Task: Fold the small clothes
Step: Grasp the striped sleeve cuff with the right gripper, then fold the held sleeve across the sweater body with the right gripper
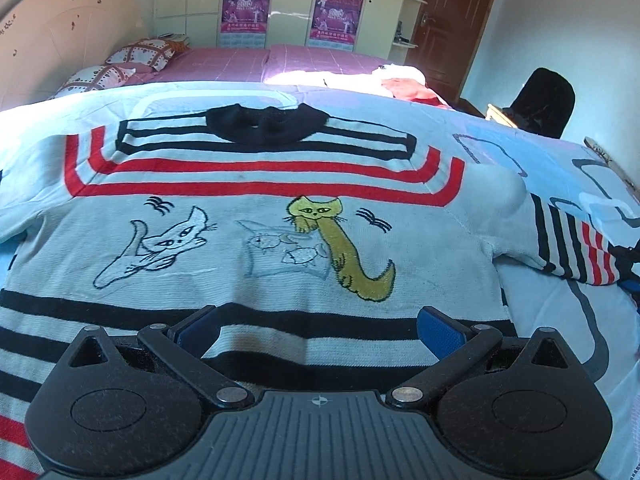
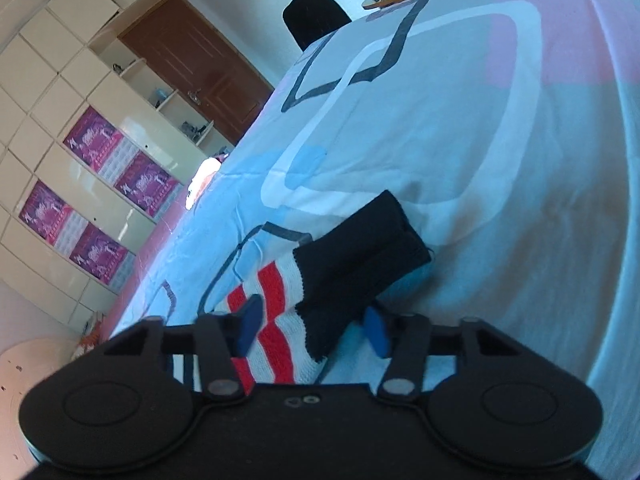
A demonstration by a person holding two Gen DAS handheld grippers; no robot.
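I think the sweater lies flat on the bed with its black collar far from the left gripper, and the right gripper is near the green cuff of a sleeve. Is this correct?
One detail is wrong: the cuff is black, not green, as the right wrist view shows. The sweater does lie flat on the bed, its black collar far from the left gripper, and the right gripper is near that cuff, jaws apart.
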